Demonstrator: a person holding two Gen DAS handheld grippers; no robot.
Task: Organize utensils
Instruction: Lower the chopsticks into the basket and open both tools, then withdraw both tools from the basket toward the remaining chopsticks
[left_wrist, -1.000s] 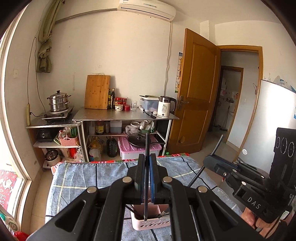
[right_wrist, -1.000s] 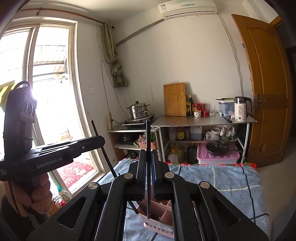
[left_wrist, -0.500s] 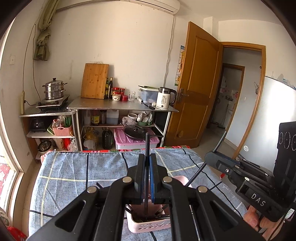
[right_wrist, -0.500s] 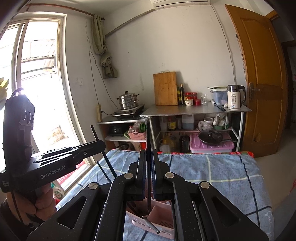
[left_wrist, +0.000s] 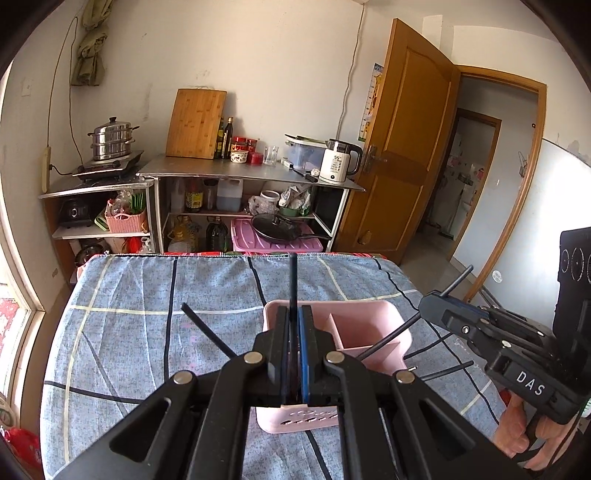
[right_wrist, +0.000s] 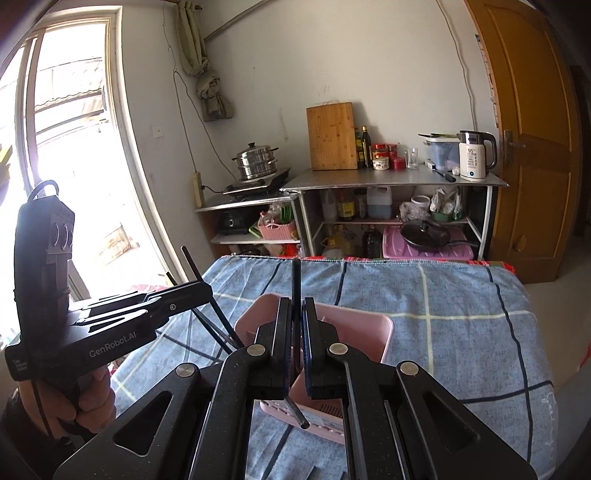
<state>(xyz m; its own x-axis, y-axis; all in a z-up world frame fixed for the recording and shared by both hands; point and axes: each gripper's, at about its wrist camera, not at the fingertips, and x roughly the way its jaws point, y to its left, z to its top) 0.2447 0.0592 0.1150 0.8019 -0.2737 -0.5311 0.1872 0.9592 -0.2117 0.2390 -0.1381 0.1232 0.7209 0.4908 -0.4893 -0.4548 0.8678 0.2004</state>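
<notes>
Pink slotted plastic caddy on checked blue cloth, thin black chopsticks inside.

- The left gripper points forward and somewhat down, its jaws pinched nearly together.
- The right gripper is angled the same way, jaws likewise nearly together.
- A hand wraps the left gripper's handle.

Pink caddy on checked bedspread
</notes>
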